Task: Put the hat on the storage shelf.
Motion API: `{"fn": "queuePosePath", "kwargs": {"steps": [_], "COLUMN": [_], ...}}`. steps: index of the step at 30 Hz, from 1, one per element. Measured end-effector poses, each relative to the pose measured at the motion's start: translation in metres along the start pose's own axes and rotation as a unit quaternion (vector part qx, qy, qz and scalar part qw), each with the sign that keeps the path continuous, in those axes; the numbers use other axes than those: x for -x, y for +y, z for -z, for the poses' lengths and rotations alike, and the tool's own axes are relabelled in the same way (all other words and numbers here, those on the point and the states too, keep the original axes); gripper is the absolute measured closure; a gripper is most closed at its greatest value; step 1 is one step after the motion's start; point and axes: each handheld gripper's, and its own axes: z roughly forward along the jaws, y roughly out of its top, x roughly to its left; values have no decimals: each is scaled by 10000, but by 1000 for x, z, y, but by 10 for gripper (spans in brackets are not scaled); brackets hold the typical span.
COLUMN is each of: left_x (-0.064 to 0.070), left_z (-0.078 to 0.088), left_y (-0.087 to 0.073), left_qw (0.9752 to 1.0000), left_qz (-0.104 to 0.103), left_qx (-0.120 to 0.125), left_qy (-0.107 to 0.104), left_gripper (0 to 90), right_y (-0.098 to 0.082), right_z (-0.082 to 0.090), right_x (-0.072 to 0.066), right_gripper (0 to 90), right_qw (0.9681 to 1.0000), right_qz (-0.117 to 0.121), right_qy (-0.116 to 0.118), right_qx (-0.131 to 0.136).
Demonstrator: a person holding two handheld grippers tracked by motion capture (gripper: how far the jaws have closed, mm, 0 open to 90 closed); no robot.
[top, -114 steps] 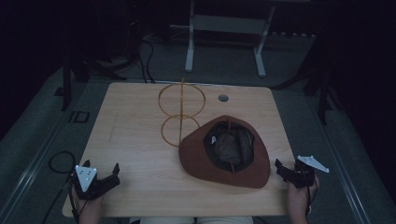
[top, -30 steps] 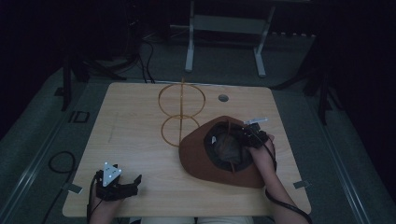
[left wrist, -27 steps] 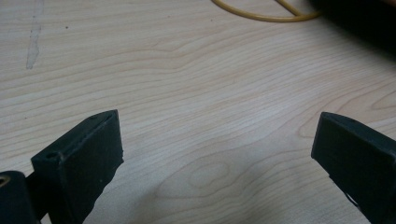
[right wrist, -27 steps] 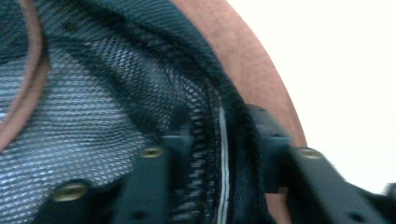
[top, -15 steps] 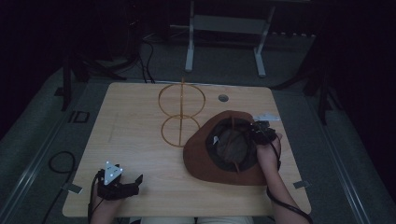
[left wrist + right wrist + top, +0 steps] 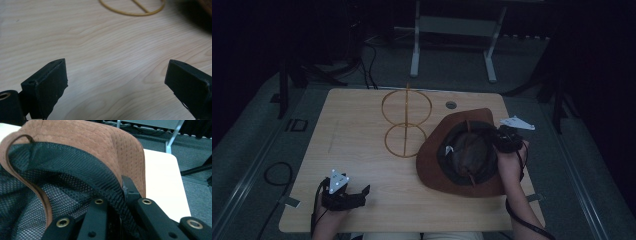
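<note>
My right gripper [image 6: 501, 141] is now clamping the inner rim of the brown hat [image 6: 462, 150], jaws having just been closing on the black mesh band [image 6: 110, 195]; a second ago it was only reaching in. The hat is tilting up off the right side of the desk [image 6: 362, 130], so I'm judging the lift is starting. Its upturned crown is holding only lining and a cord. The wire hat stand [image 6: 406, 122] is waiting just left. My left gripper [image 6: 346, 196] is idling, jaws apart, on bare wood.

High view dim, surroundings nearly black; gripper views brighter, near parts softly blurred.
</note>
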Motion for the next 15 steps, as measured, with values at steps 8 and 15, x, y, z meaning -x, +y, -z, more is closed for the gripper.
{"fn": "queuePosePath", "kwargs": {"steps": [8, 15], "left_x": [20, 47], "left_z": [-9, -22], "left_y": [24, 50], "left_qw": [9992, 9961], "left_qz": [-149, -483], "left_qx": [67, -37], "left_qy": [-351, -732], "left_gripper": [64, 64], "right_y": [-4, -8], "right_z": [9, 12], "right_x": [-2, -5], "right_gripper": [843, 842], "right_qw": [9999, 9999], "right_qz": [-74, -52], "right_qy": [54, 83], "right_qx": [73, 39]}}
